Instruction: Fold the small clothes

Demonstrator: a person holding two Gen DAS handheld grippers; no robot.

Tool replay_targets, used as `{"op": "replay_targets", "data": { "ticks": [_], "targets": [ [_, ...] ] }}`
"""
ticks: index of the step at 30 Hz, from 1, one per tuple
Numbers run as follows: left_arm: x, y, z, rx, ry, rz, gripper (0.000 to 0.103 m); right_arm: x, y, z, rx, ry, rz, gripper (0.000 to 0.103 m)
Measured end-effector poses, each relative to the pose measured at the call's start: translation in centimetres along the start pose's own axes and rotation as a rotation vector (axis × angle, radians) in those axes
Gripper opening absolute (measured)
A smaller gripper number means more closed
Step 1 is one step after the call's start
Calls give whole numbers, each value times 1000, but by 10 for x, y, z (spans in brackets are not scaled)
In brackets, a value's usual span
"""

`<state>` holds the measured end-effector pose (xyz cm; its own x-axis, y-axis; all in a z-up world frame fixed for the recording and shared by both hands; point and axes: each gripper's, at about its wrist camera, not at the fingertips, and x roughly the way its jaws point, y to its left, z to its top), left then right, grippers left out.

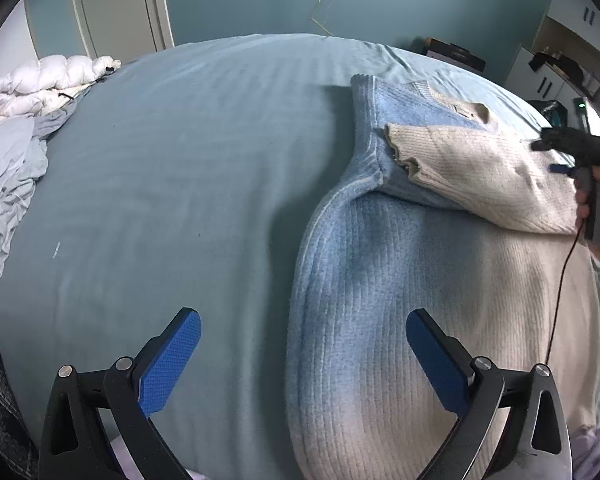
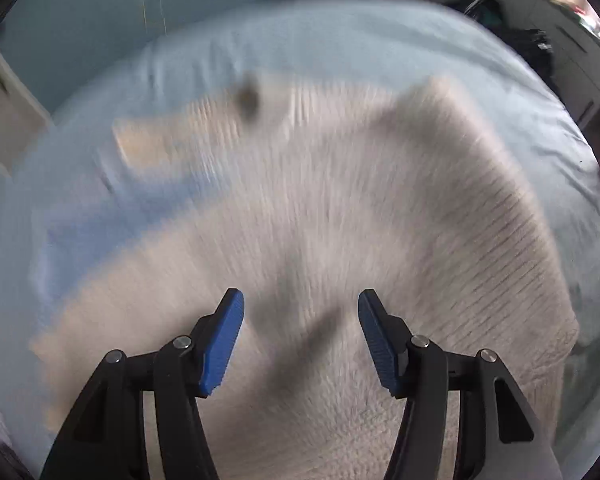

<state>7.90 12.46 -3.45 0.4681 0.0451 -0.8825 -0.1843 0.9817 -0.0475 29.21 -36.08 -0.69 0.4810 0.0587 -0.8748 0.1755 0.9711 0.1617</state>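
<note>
Left fingers (image 1: 172,364): spread wide, holding nothing; one pad over the bed sheet (image 1: 160,180), the other over the sweater (image 1: 380,280).
Right fingers (image 2: 224,344): spread wide, holding nothing, above the sweater's cream knit; view blurred.
Left gripper (image 1: 303,364): at the sweater's blue edge.
Right gripper (image 2: 301,343): over the sweater body.
Sweater: blue-and-cream ribbed knit, flat on the bed, cream sleeve (image 1: 472,168) folded across the chest.
Bedding (image 1: 8,176): crumpled, at bed's far left.
</note>
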Motion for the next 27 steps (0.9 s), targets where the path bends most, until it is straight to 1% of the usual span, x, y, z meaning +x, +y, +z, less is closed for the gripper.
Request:
{"op": "replay_targets", "data": {
  "ticks": [1, 2, 3, 4, 5, 6, 7, 8, 9, 11, 12, 13, 14, 17, 18, 19, 20, 21, 22, 24, 26, 27],
  "targets": [
    [0, -1, 0, 2, 0, 2, 103, -4, -12, 4, 29, -24, -88, 55],
    [1, -1, -1, 3, 1, 0, 103, 1, -15, 6, 33, -14, -165, 53],
    [1, -1, 0, 6, 3, -1, 103, 8, -21, 4, 23, 15, -229, 47],
    [2, -2, -1, 10, 4, 0, 103, 22, -27, 2, -1, 78, -263, 47],
    [2, -3, -1, 17, 5, 5, 103, 44, -31, -2, -39, 189, -262, 47],
    [2, -3, -2, 20, 4, 10, 103, 50, -34, -6, -82, 213, -247, 48],
    [2, -3, -2, 23, 4, 12, 103, 36, -36, -4, -116, 156, -227, 50],
    [2, -3, -2, 24, 5, 12, 103, 26, -38, -2, -103, 138, -207, 50],
    [2, -3, -2, 24, 7, 8, 103, 15, -44, 0, -61, 127, -179, 50],
    [2, -5, -3, 28, 9, 5, 103, -18, -61, -1, 69, 105, -80, 50],
    [1, -6, -3, 33, 9, 6, 103, -33, -65, -1, 119, 87, -18, 50],
    [1, -8, -4, 40, 7, 9, 103, -57, -72, -7, 163, 71, 52, 50],
    [0, -9, -5, 48, 6, 14, 103, -80, -75, -13, 189, 57, 115, 51],
    [-2, -15, -9, 68, -4, 30, 103, -143, -57, -31, 183, 38, 252, 54],
    [-3, -16, -10, 74, -5, 35, 103, -166, -56, -36, 175, 40, 287, 59],
    [-3, -17, -12, 80, -5, 41, 103, -191, -56, -42, 167, 48, 314, 74],
    [-5, -19, -14, 85, -10, 48, 103, -218, -60, -51, 163, 54, 339, 82],
    [-8, -20, -17, 92, -19, 57, 103, -239, -65, -60, 163, 51, 360, 94],
    [-10, -21, -19, 97, -25, 66, 103, -265, -72, -73, 156, 36, 381, 100],
    [-16, -23, -26, 106, -31, 88, 103, -287, -83, -96, 100, 18, 376, 102],
    [-23, -23, -34, 94, -30, 86, 103, -291, -95, -119, 14, 36, 339, 102],
    [-26, -22, -38, 81, -24, 83, 103, -291, -102, -131, -10, 52, 331, 102]
  ]
}}
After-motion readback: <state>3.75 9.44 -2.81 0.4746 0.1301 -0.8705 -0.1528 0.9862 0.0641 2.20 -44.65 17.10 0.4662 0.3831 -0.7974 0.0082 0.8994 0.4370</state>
